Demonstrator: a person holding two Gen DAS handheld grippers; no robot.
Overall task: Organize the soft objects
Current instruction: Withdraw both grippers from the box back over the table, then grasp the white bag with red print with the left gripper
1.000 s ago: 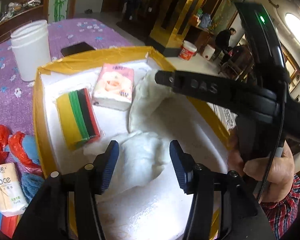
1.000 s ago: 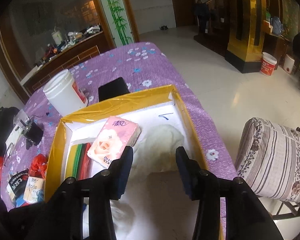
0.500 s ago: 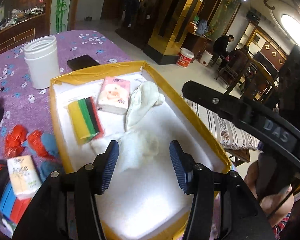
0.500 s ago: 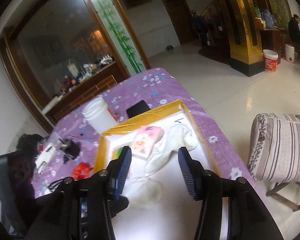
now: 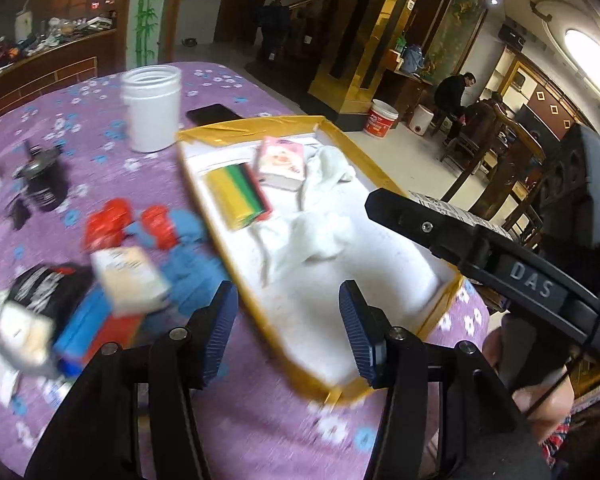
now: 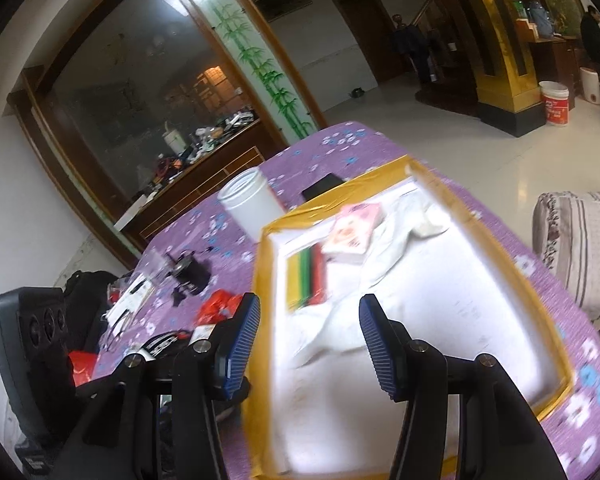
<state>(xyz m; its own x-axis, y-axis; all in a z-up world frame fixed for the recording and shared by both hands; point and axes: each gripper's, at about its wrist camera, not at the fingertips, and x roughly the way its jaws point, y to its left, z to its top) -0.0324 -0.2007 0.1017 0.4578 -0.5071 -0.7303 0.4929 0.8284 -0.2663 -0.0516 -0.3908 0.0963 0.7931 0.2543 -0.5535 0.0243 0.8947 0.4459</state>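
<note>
A yellow-rimmed white tray (image 5: 440,300) (image 6: 264,248) on the purple table holds a pink tissue pack (image 5: 281,160) (image 6: 354,230), a striped cloth stack (image 5: 238,194) (image 6: 305,280) and two white cloths (image 5: 324,232) (image 6: 380,272). Left of the tray lie red and blue soft items (image 5: 156,224), a tissue pack (image 5: 130,276) and a black pouch (image 5: 40,284). My left gripper (image 5: 286,332) is open and empty, above the tray's near-left rim. My right gripper (image 6: 308,346) is open and empty, held above the tray's near end.
A white plastic jar (image 5: 151,106) (image 6: 252,202) and a black phone (image 5: 212,114) stand beyond the tray. A small black device (image 5: 40,184) lies at the far left. A striped cushion (image 6: 580,248) sits off the table's right edge.
Both grippers have pulled back and up from the tray, staying open. The left one has swung left, bringing the pile beside the tray into view.
</note>
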